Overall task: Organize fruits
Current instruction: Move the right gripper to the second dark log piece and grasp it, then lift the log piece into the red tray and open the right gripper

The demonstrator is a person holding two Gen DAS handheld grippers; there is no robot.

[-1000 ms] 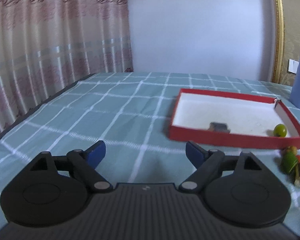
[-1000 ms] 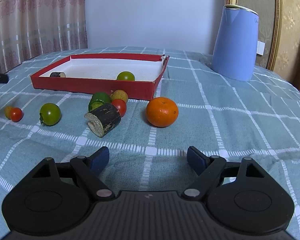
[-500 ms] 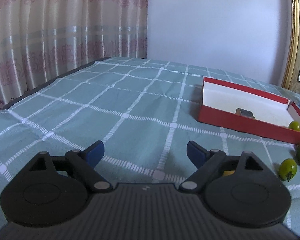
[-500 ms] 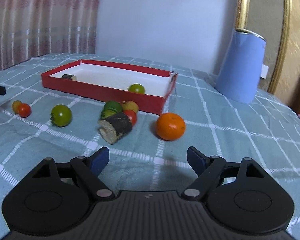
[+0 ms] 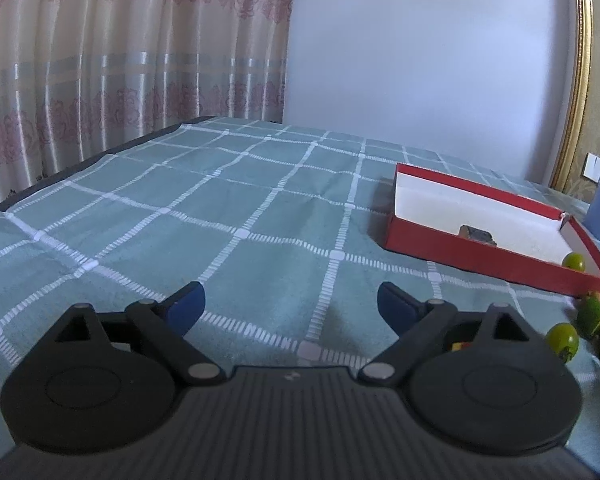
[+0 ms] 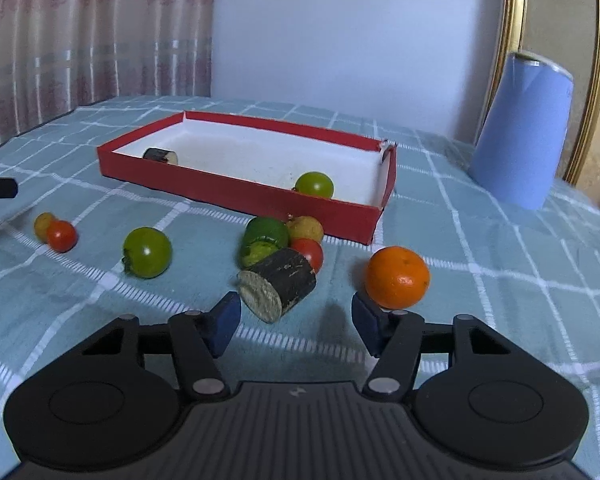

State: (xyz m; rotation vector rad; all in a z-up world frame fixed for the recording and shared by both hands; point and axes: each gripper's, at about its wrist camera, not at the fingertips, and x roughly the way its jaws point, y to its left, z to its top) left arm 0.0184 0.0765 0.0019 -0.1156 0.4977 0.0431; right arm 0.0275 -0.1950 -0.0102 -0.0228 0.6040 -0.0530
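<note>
A red tray (image 6: 236, 192) with a white floor holds a green tomato (image 6: 314, 185) and a dark cut piece (image 6: 161, 155). In front of it lie an orange (image 6: 397, 277), a dark log-like piece (image 6: 278, 290), a lime (image 6: 264, 240), a red tomato (image 6: 308, 252), a yellow fruit (image 6: 306, 229), a green tomato (image 6: 147, 252) and two small tomatoes (image 6: 58, 233). My right gripper (image 6: 294, 322) is open and empty, just short of the log piece and orange. My left gripper (image 5: 290, 304) is open and empty over bare cloth, left of the tray (image 5: 480, 252).
A blue jug (image 6: 520, 132) stands at the right behind the tray. The teal checked cloth (image 5: 220, 220) ends at a dark edge on the left, with curtains behind. A green tomato (image 5: 563, 337) lies at the left wrist view's right edge.
My right gripper has moved forward and down toward the log piece and orange, its fingers a bit narrower. My left gripper has swung left, so the tray sits farther right.
</note>
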